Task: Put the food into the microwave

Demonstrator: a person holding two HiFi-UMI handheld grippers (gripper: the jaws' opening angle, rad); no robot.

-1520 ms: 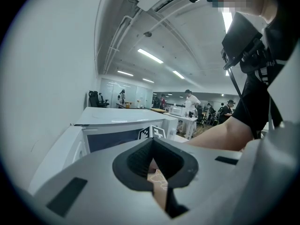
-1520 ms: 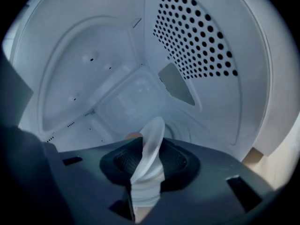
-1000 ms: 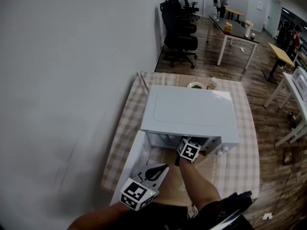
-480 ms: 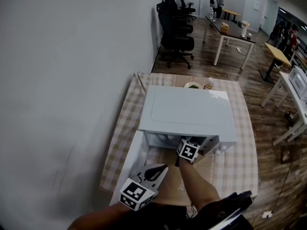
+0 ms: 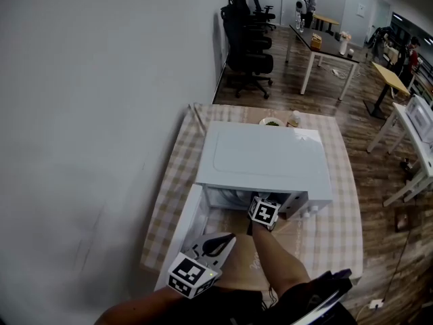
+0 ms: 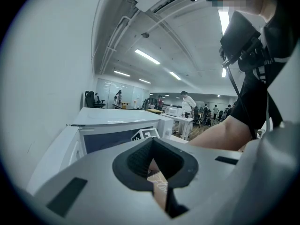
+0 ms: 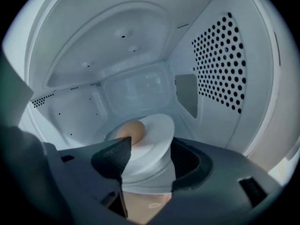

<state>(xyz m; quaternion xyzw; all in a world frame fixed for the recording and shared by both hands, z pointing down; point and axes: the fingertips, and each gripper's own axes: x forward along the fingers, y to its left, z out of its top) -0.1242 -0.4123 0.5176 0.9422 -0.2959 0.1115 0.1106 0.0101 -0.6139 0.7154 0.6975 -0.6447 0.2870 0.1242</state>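
The white microwave stands on the checked table with its door swung open to the left. My right gripper reaches into the cavity. Inside, a white plate carrying a tan bun rests on the cavity floor between the jaws of my right gripper. Those jaws have just been opening and the pads stand clear of the plate's rim. My left gripper hovers beside the open door, outside the microwave. Seen in its own view, the left gripper has its jaws together on nothing.
A brown paper mat lies in front of the microwave. Behind it stand a bowl of greens and a small bottle. A grey wall runs along the left. Office chairs and desks fill the room beyond.
Both grippers stay where they were in the head view; only the view itself has shifted slightly.
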